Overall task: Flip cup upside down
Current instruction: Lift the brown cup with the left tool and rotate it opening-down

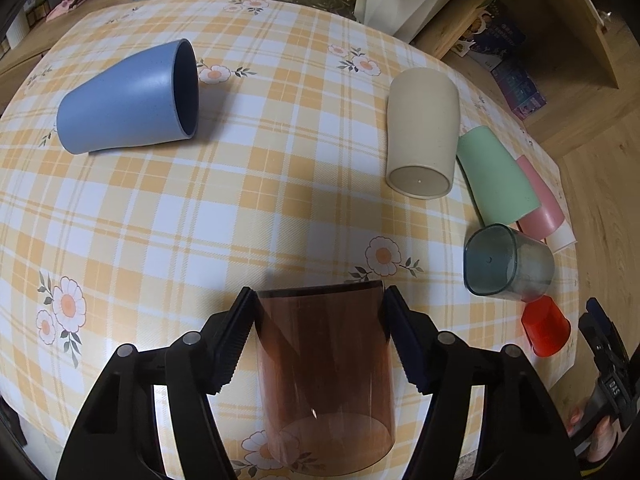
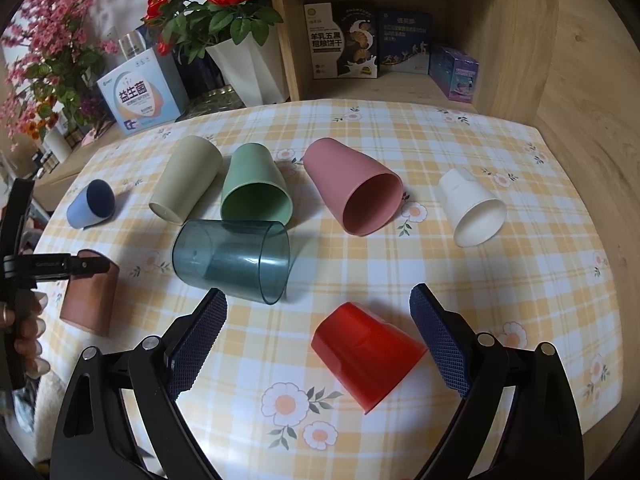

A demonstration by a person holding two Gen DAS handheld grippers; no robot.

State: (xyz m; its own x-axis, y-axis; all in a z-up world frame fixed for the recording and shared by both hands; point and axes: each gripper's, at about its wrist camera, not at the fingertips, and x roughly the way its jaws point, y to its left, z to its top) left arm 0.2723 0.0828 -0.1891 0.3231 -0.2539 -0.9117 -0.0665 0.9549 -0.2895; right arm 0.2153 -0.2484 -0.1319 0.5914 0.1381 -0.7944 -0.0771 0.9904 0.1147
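Observation:
My left gripper [image 1: 320, 300] is shut on a clear brown cup [image 1: 326, 384], its pads pressing both sides near the cup's far end. In the right wrist view the brown cup [image 2: 90, 300] stands at the table's left edge with the left gripper's fingers [image 2: 86, 266] on its top. My right gripper [image 2: 318, 300] is open and empty, its fingers either side of a red cup [image 2: 366, 356] that lies on its side just below them. The red cup also shows at the right in the left wrist view [image 1: 546, 326].
Several cups lie on their sides on the checked tablecloth [image 2: 500, 280]: blue [image 1: 128, 100], cream [image 1: 422, 132], green [image 2: 256, 188], pink [image 2: 356, 192], white [image 2: 472, 208], clear teal [image 2: 232, 256]. A white vase [image 2: 252, 68], boxes and a wooden shelf [image 2: 400, 80] stand behind the table.

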